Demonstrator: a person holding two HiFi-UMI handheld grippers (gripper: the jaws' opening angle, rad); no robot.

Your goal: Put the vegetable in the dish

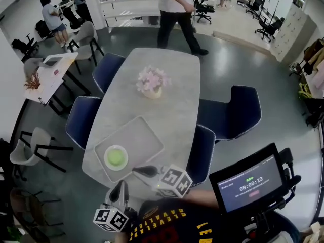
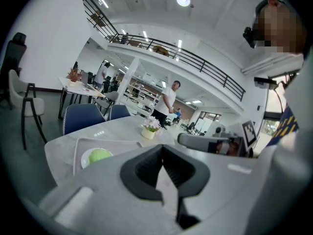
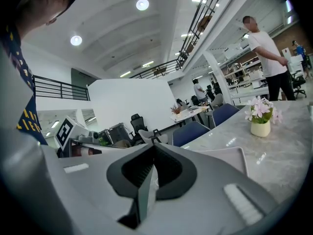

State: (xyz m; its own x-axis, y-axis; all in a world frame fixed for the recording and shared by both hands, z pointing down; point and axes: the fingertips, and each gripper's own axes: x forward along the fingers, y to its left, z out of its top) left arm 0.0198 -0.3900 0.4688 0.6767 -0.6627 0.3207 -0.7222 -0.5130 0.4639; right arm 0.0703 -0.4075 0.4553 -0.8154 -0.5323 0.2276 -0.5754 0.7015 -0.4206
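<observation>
An open office surrounds a long grey bench (image 1: 174,92), which carries a potted flower (image 1: 152,83) and a tray (image 1: 144,135). The vegetable (image 1: 116,157), round and pale green, already sits in the white dish (image 1: 106,163) at the tray's near corner. It looks light, smooth and prone to roll, so a hold across its widest part would suit best. It may be a small cabbage, though the view is too coarse to say. The left claw (image 2: 164,166) and right claw (image 3: 149,173) are both closed on nothing, held near the bench's near edge. A screen (image 1: 251,182) reads 00:00:13. The yellow print on the shirt is too warped to read.
</observation>
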